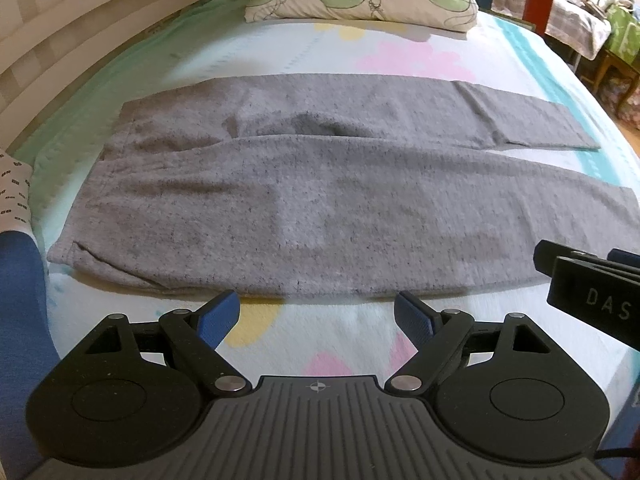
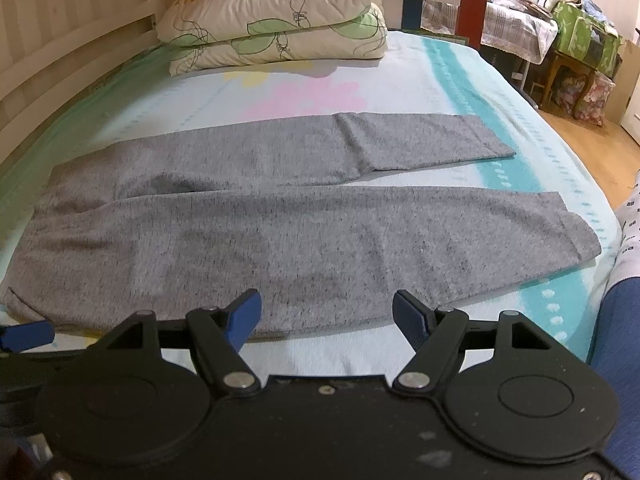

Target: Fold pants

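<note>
While both our hand-held grippers, left (image 1: pixel 316 312) and right (image 2: pixel 326 310), gape empty at the bed's (image 1: pixel 352 344) near edge, a shallow pinch could drop the pants (image 1: pixel 320 208) mid-fold.

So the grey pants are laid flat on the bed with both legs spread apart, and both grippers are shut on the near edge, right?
Not quite. The grey pants lie flat on the bed, legs apart, but both the left gripper and right gripper are open and hold nothing. Each wrist view shows its own jaws wide.
</note>
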### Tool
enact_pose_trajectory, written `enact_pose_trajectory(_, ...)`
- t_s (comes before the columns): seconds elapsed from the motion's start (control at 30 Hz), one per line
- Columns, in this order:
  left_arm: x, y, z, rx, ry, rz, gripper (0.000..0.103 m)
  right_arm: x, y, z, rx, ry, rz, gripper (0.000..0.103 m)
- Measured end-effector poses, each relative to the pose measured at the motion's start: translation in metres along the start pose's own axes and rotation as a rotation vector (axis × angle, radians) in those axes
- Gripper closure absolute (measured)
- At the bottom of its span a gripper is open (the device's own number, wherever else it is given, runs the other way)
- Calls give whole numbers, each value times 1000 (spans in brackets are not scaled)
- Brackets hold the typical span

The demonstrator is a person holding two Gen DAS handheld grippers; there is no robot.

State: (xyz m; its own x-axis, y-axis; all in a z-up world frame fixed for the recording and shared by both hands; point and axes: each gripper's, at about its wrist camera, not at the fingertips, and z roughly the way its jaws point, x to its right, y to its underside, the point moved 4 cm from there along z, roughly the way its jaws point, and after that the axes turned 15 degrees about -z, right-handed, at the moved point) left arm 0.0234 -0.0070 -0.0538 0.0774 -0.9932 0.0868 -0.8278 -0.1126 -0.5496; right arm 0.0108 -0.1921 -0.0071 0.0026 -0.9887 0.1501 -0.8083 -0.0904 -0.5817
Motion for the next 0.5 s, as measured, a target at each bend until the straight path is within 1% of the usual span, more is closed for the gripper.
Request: enact_pose_trajectory(0.5,3,1,3,-17,9,2,18,-2,-2,3,-12,-6,-1,26)
